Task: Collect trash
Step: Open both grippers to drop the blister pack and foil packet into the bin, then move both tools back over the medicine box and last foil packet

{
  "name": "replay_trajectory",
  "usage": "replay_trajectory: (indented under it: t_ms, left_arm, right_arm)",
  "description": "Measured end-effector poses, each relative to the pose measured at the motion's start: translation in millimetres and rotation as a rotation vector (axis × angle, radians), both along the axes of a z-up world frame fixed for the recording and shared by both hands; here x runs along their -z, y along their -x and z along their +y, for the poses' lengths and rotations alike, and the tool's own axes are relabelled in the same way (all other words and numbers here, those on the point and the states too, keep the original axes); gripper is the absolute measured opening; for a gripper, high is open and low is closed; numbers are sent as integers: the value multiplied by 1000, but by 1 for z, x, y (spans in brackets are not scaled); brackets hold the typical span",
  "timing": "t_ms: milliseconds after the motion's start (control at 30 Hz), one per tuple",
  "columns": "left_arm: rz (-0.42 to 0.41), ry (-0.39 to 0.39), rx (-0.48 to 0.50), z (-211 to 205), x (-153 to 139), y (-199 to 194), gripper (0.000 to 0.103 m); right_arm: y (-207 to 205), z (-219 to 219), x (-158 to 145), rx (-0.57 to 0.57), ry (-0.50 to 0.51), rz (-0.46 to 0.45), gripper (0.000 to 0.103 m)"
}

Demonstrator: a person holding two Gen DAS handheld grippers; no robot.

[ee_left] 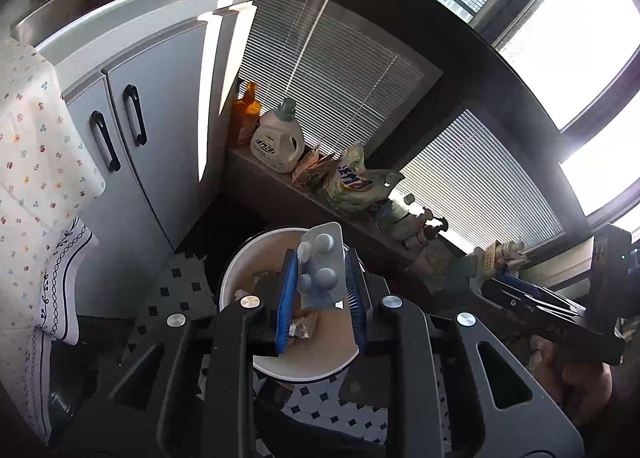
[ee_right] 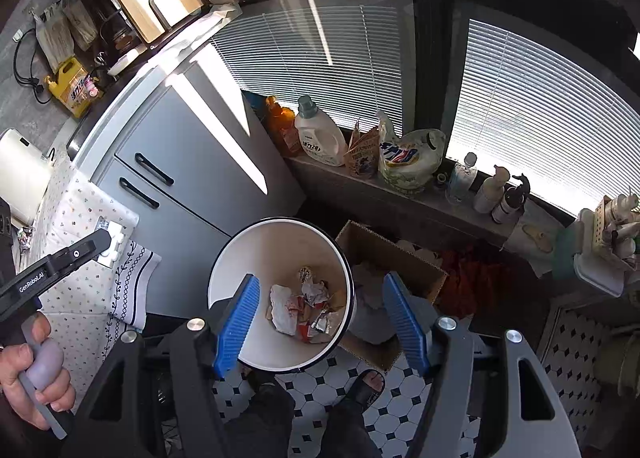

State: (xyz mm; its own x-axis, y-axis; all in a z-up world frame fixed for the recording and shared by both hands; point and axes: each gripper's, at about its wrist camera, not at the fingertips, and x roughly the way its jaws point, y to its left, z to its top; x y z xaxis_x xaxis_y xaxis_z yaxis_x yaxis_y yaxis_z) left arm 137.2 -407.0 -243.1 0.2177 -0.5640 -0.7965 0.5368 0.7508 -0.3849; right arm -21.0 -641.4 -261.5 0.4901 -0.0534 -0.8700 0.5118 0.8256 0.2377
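Here, cardboard box (ee_right: 394, 258) beside bin (ee_right: 280, 226), perhaps touching.

A silver blister pack (ee_left: 322, 264) with 4 round bubbles stands upright above a white round bin (ee_right: 224, 278). Crumpled wrappers (ee_right: 306, 308) lie on the bin's bottom.
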Motion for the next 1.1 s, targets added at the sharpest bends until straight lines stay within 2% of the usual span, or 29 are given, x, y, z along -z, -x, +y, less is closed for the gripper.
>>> replay_trajectory:
  t_ms: [67,133,200,300,433,633,1100]
  left_arm:
    - [11,15,36,-12,0,5,25]
    - [20,32,75,-21,-2,8,38]
    - [0,41,87,-26,-6,11,56]
    - [-11,62,95,-24,-13,9,69]
    - [-29,44,62,-7,-18,0,74]
    - [-51,8,-43,45,-24,-23,81]
    - [-122,-47,-330,195,-56,-62,93]
  right_arm:
    - [7,-3,-2,15,2,-3,64]
    - [12,-6,-4,27,2,-7,64]
    - [15,-8,-4,36,-1,-10,64]
    - [14,-6,-4,40,-7,-11,65]
    - [4,5,-2,21,-20,-12,65]
    - [-26,32,-2,-39,-35,-17,66]
    - [-118,123,-35,-213,-39,-97,92]
